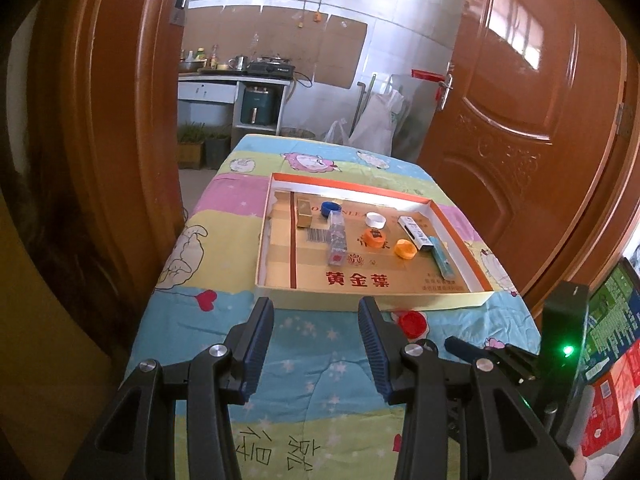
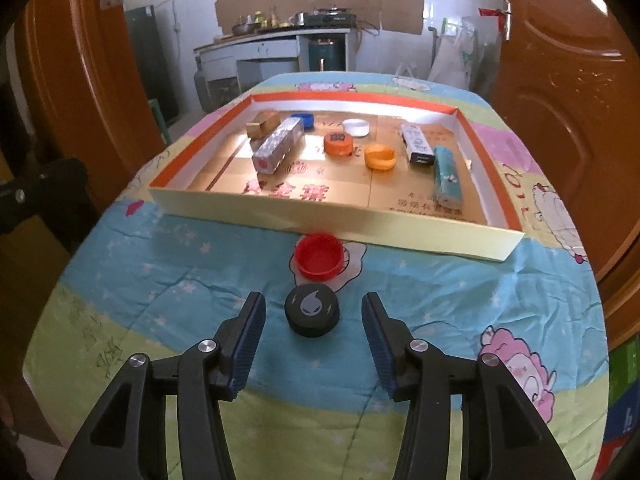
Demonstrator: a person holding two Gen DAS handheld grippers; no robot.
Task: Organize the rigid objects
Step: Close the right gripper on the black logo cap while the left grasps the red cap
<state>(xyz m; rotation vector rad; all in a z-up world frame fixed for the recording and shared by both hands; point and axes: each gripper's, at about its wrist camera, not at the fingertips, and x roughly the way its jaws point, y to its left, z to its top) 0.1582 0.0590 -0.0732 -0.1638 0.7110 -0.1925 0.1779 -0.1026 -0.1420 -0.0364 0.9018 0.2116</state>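
A shallow cardboard box (image 2: 280, 216) with an orange rim lies on the cartoon bedspread. Inside it are a gold box (image 2: 262, 124), a silver carton (image 2: 278, 146), a blue cap (image 2: 303, 119), a white cap (image 2: 356, 127), two orange caps (image 2: 338, 144) (image 2: 380, 157), a white packet (image 2: 417, 145) and a teal packet (image 2: 447, 176). In front of the box a red cap (image 2: 319, 255) lies mouth up, with a black cap (image 2: 312, 314) just behind it. My right gripper (image 2: 313, 300) is open around the black cap, pads apart from it. My left gripper (image 1: 315, 304) is open and empty, short of the box (image 1: 360, 300).
The bedspread-covered table (image 2: 160, 280) drops off at its left and near edges. Brown doors (image 1: 520, 100) stand on both sides, with a kitchen counter beyond. Printed cartons (image 1: 612, 360) are stacked at the right. The red cap (image 1: 412, 324) lies beside my left gripper's right finger.
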